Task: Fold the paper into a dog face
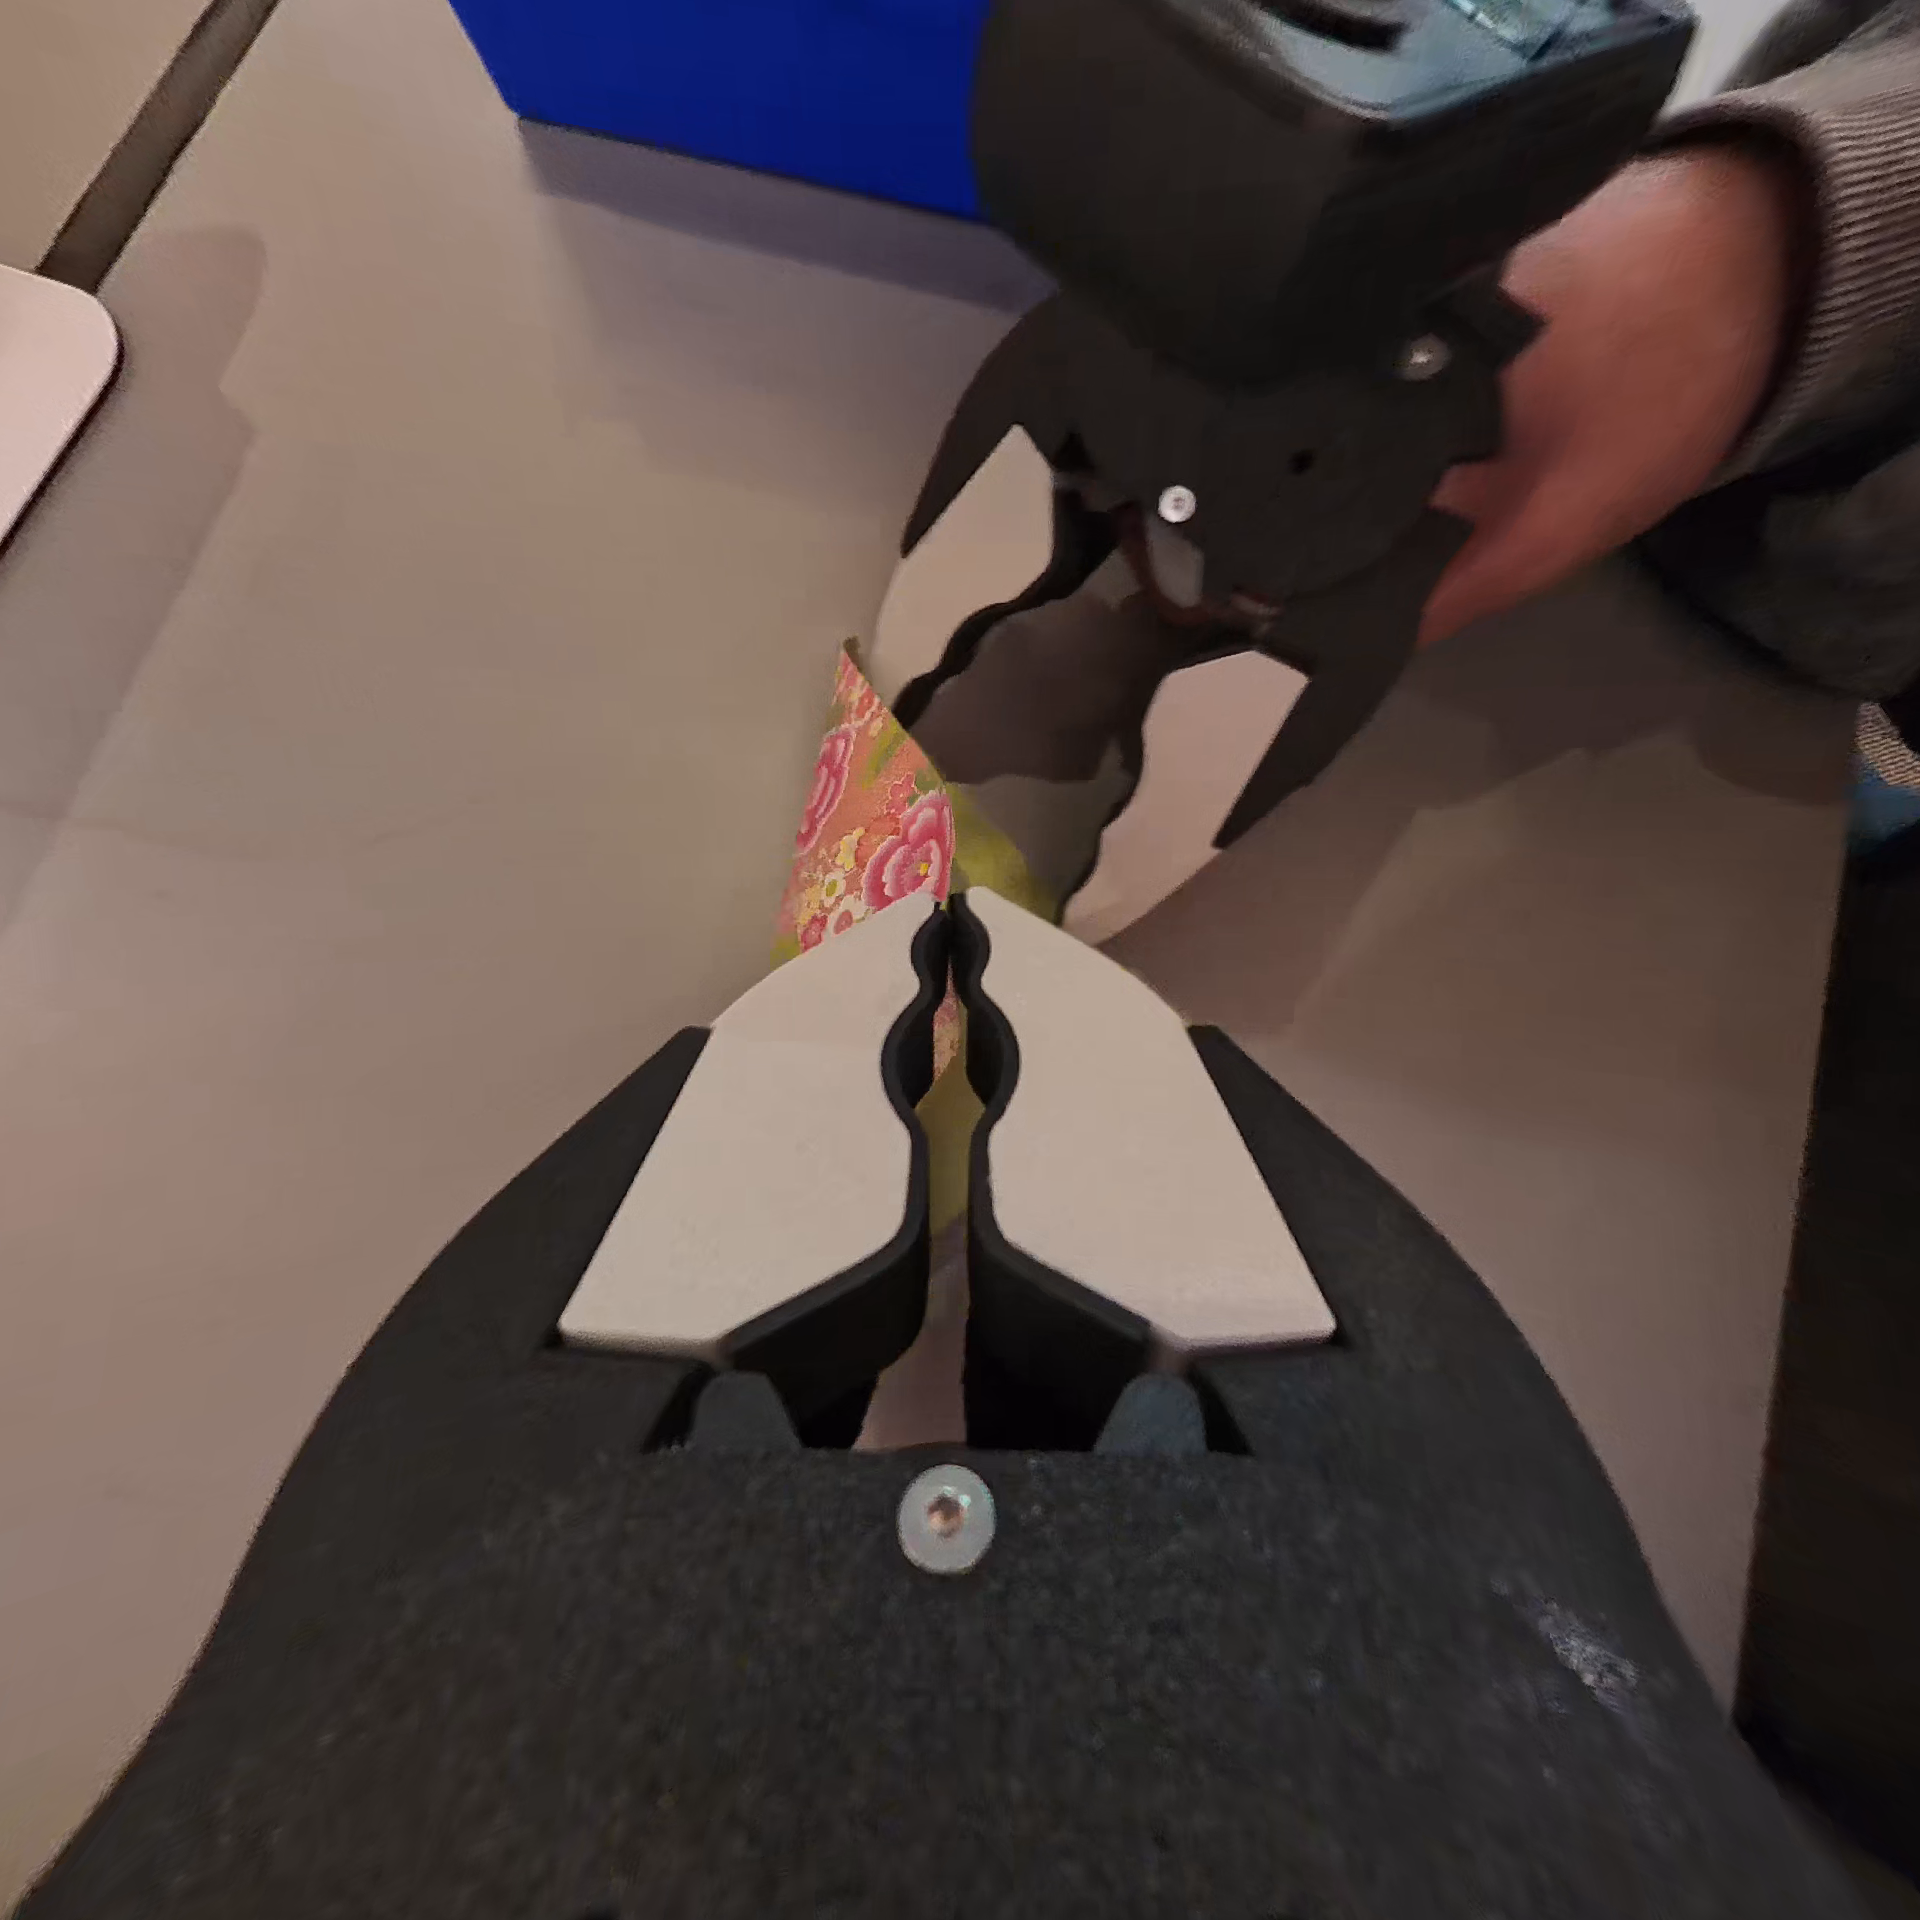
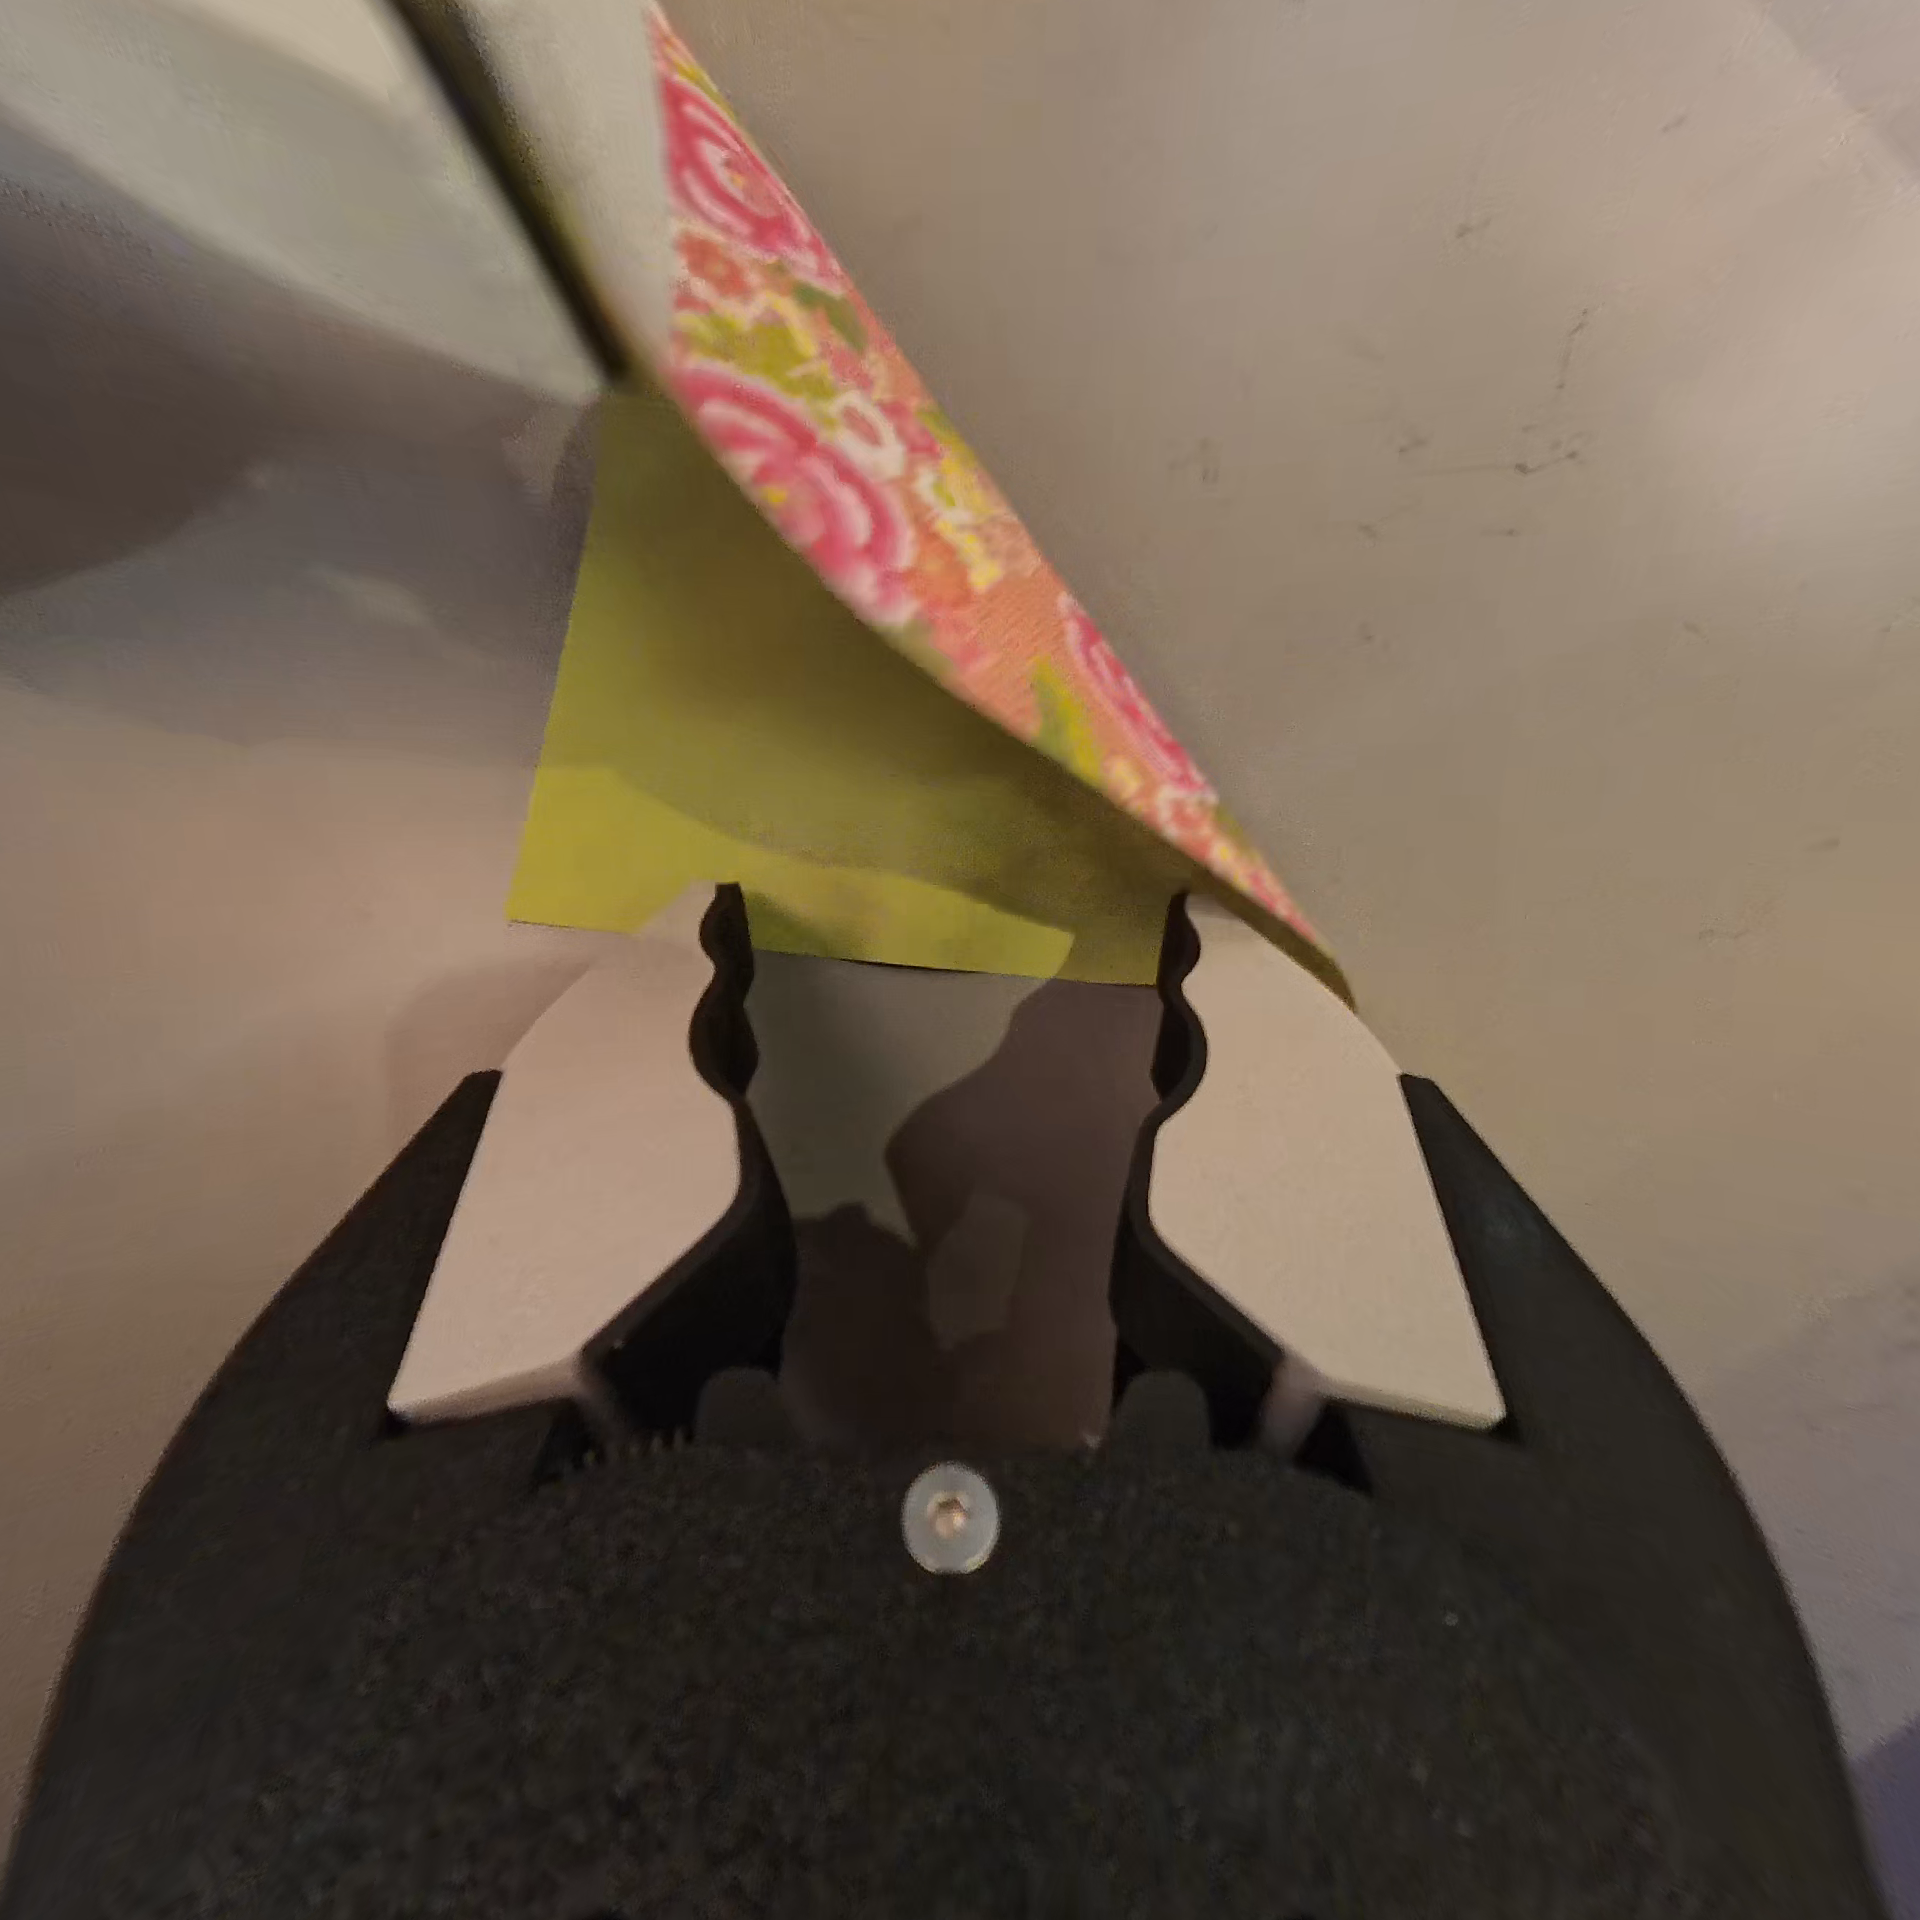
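Note:
The paper point(image 1: 883, 821) is pink and floral on one side, plain green on the other. My left gripper point(image 1: 951, 914) is shut on it and holds a flap lifted off the grey table. In the right wrist view the paper point(image 2: 748, 675) shows its green side flat on the table, with the floral flap point(image 2: 831, 457) curling up and over. My right gripper point(image 2: 951, 909) is open, its fingertips at the near edge of the green part. It also shows in the left wrist view point(image 1: 1132, 800), open, just beyond the paper and held by a hand point(image 1: 1621, 416).
A blue box point(image 1: 748, 94) stands at the back of the grey table point(image 1: 416, 675). A pale flat object point(image 1: 42, 384) lies at the far left. A dark upright object point(image 1: 1849, 1351) stands at the right edge. There is about 9 cm between the tips of the two grippers.

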Demonstrator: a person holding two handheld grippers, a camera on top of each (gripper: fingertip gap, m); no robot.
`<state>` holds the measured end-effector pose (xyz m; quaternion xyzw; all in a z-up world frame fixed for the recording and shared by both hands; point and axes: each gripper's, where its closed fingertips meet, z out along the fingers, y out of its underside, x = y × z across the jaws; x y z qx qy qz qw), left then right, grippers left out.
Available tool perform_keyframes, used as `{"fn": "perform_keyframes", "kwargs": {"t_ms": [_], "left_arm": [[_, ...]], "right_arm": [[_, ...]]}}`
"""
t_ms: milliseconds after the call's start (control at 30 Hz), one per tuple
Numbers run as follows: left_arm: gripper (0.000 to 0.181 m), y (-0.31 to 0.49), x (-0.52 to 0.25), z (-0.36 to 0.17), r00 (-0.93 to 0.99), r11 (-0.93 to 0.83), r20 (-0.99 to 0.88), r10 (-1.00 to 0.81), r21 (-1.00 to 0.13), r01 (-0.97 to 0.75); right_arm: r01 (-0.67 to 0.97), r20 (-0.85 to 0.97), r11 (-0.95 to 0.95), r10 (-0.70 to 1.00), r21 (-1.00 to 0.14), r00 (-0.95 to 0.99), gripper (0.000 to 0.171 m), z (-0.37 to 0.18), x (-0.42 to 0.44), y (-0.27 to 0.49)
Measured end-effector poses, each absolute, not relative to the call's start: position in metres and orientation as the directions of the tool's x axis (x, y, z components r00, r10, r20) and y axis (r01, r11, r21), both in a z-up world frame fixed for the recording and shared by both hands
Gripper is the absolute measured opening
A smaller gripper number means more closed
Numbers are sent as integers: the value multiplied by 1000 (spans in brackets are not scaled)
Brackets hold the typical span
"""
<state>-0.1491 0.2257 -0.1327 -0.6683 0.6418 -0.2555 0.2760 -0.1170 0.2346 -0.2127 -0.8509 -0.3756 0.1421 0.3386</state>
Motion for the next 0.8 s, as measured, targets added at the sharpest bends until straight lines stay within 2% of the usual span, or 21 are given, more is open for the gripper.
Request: {"fn": "perform_keyframes", "kwargs": {"t_ms": [267, 467, 633, 800], "left_arm": [[0, 207, -155, -178, 92, -89, 28, -995, -637, -766], [0, 202, -153, -193, 104, -117, 56, -993, -619, -777], [0, 197, -156, -201, 86, -102, 55, -995, -589, -802], [0, 192, -155, -208, 80, -98, 58, -995, -574, -813]], "right_arm": [[547, 13, -490, 737, -679, 676, 76, -212, -117, 233], [546, 12, -493, 735, -677, 677, 76, -212, -117, 232], [569, 8, -482, 759, -667, 651, 85, -212, -118, 226], [548, -25, -499, 754, -671, 656, 82, -211, -114, 223]]}}
